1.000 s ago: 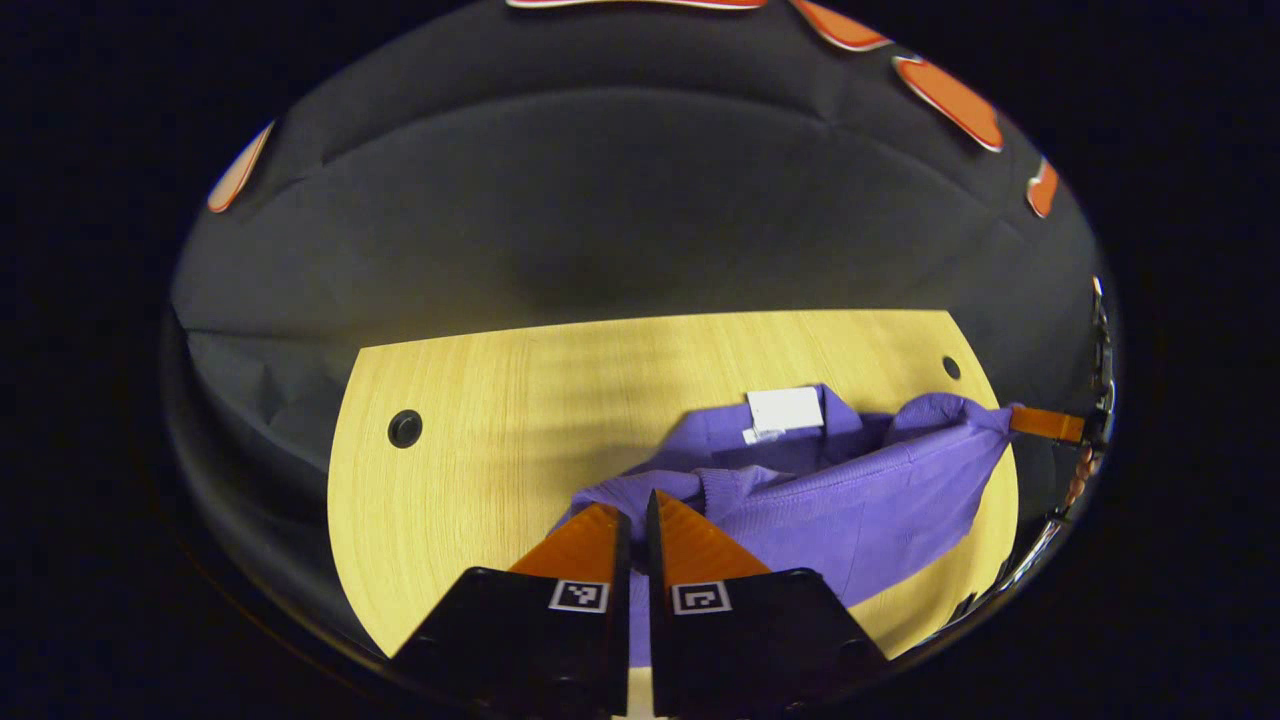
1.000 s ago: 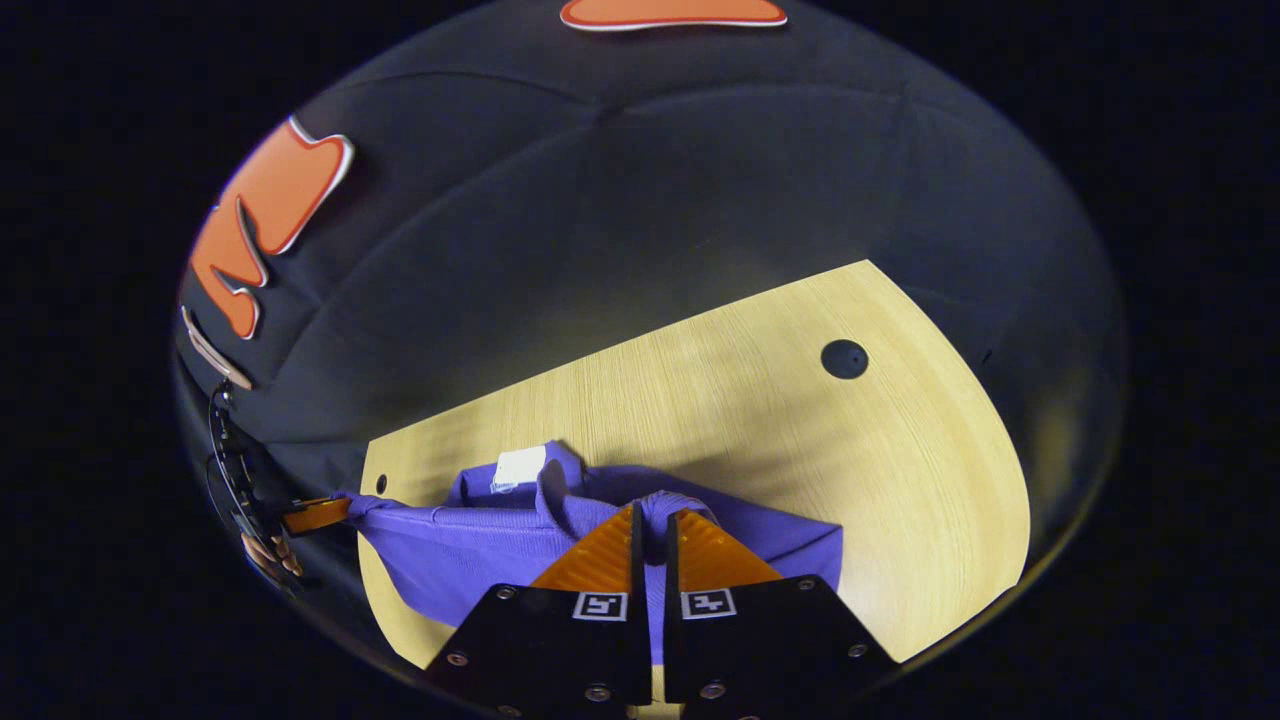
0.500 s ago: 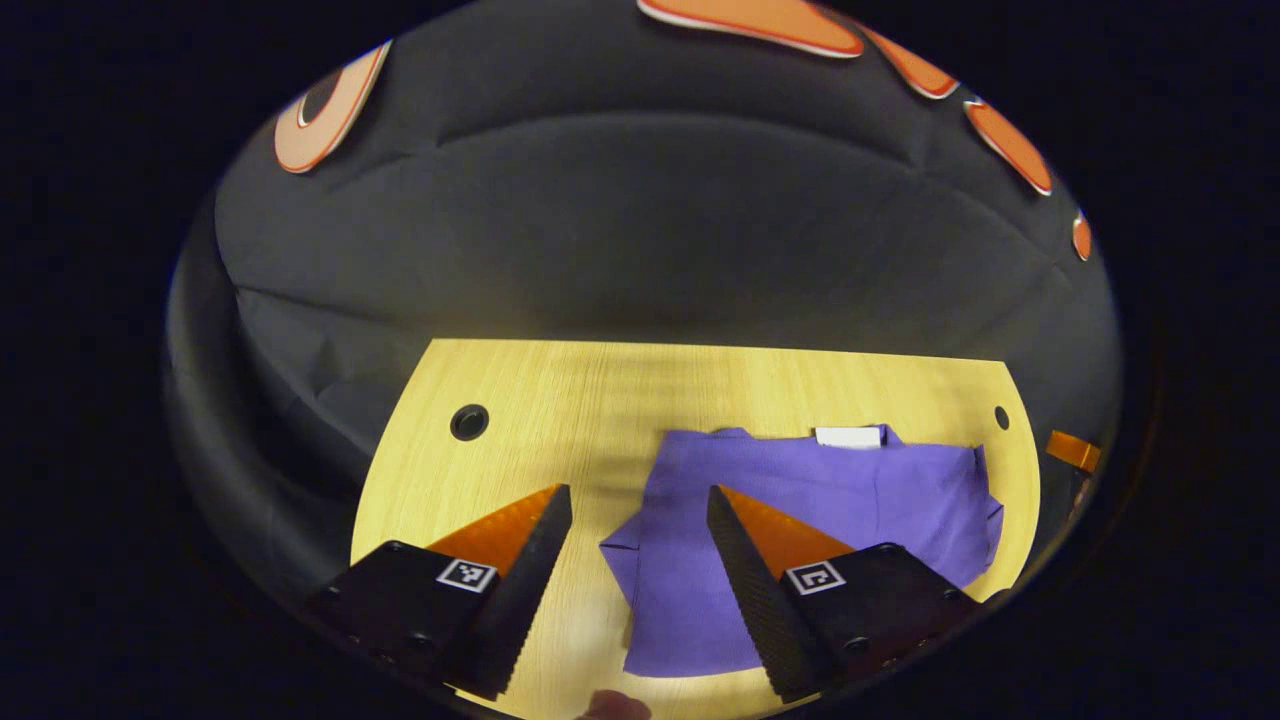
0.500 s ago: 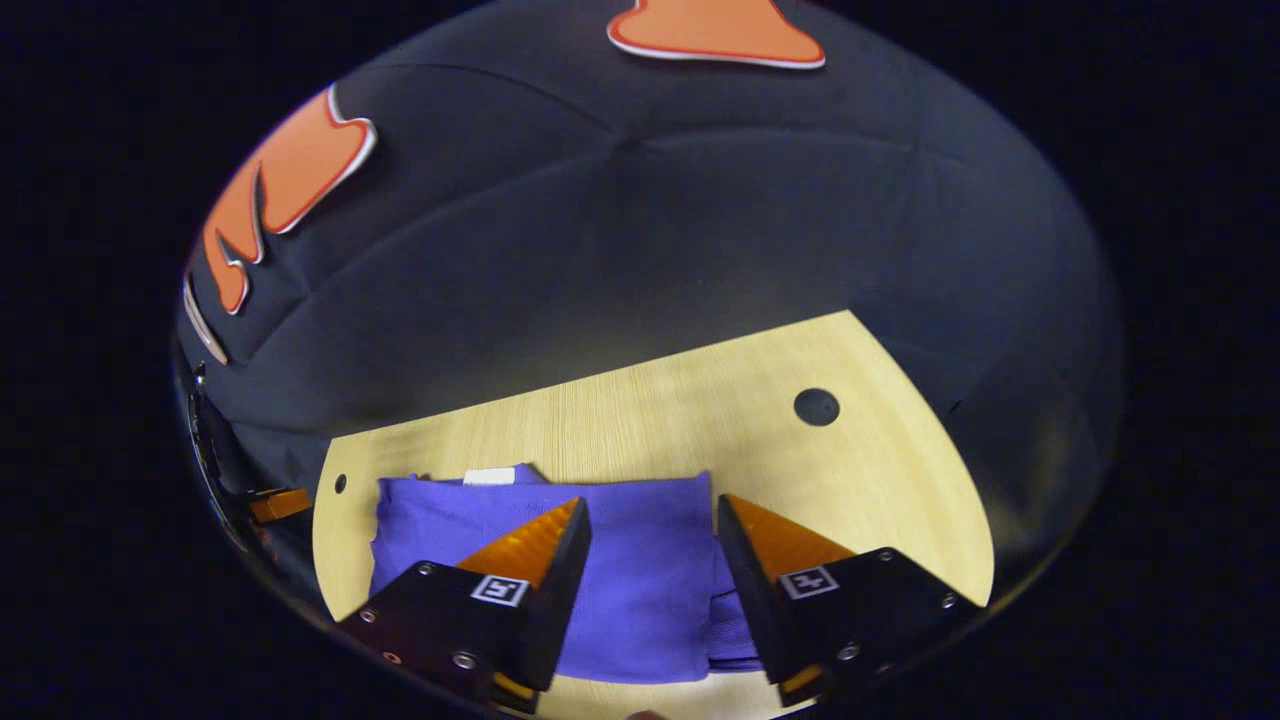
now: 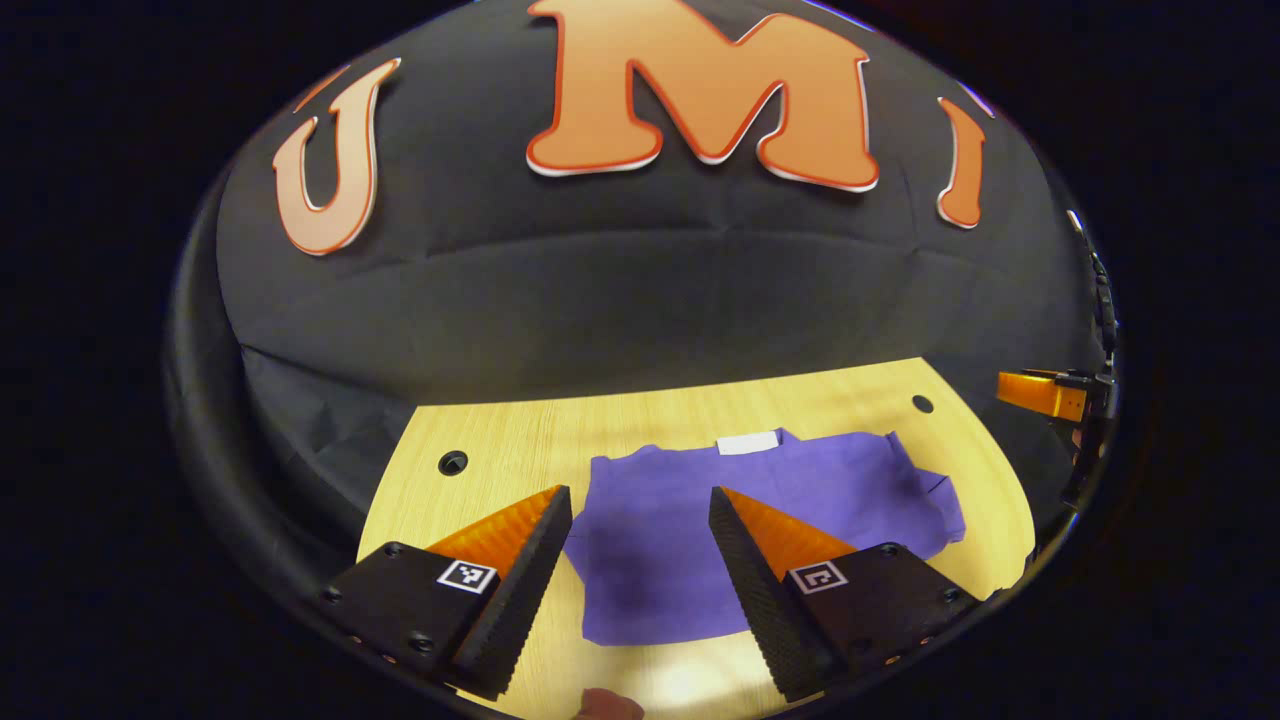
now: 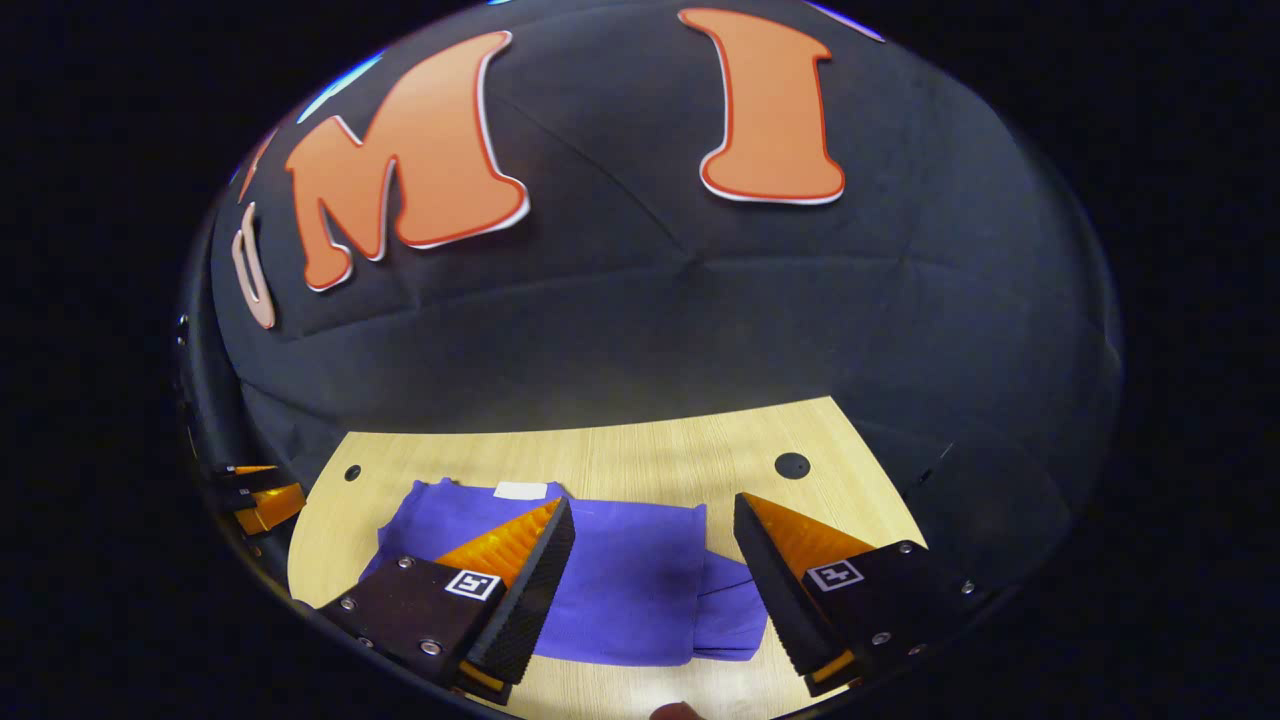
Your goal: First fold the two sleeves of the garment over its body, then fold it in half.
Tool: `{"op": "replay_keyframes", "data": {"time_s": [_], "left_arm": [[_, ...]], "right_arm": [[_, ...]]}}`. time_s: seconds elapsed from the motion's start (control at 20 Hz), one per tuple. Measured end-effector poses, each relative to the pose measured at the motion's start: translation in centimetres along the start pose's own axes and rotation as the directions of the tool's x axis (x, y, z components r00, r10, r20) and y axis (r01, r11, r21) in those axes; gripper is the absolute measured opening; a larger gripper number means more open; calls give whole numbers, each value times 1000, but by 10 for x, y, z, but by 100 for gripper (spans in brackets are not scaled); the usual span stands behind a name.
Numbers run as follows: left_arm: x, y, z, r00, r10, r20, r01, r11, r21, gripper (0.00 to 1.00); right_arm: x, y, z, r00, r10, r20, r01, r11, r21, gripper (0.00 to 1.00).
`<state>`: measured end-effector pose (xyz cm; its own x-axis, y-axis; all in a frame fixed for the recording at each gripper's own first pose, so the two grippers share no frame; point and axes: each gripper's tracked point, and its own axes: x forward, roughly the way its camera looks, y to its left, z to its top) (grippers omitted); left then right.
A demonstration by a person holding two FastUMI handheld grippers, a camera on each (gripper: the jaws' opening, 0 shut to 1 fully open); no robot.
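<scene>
Garment lies flat on the surface as a compact folded rectangle, white tag at 12 o'clock along its far edge, so the folding looks finished. Left claw released, holding nothing, raised above the cloth. Right claw likewise spread and empty, hanging clear so the fold isn't disturbed.

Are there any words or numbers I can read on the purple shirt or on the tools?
White tag at the purple shirt collar: too small and blurred to read.
Square black-and-white markers on the left tool and right tool: coded patterns, no words or numbers.
</scene>
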<state>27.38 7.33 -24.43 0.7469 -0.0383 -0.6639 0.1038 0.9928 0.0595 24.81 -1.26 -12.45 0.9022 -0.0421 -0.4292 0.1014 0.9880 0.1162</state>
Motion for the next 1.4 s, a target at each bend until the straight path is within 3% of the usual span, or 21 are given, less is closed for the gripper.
{"op": "replay_keyframes", "data": {"time_s": [0.2, 0.35, 0.7, 0.9, 1.0, 1.4], "left_arm": [[-40, -26, 17, 988, -50, 147, 53, 998, -17, 91], [-68, -33, 21, 973, -39, 229, 47, 998, -30, 91], [-144, -45, 39, 883, -12, 469, 41, 998, -51, 90], [-173, -49, 28, 854, 17, 521, 33, 996, -85, 90], [-181, -43, 21, 833, 54, 551, -8, 996, -84, 90], [-192, -49, -5, 839, 85, 538, -51, 996, -78, 90]], "right_arm": [[-37, 14, 5, 997, 18, 73, -13, 998, -60, 95], [-65, 27, 15, 988, 34, 151, -18, 994, -110, 95], [-116, 52, 18, 960, 74, 269, -34, 988, -147, 95], [-137, 58, 8, 946, 94, 311, -51, 988, -144, 95], [-142, 61, 1, 942, 104, 318, -61, 988, -142, 95], [-155, 65, -19, 940, 139, 311, -94, 983, -156, 94]]}}
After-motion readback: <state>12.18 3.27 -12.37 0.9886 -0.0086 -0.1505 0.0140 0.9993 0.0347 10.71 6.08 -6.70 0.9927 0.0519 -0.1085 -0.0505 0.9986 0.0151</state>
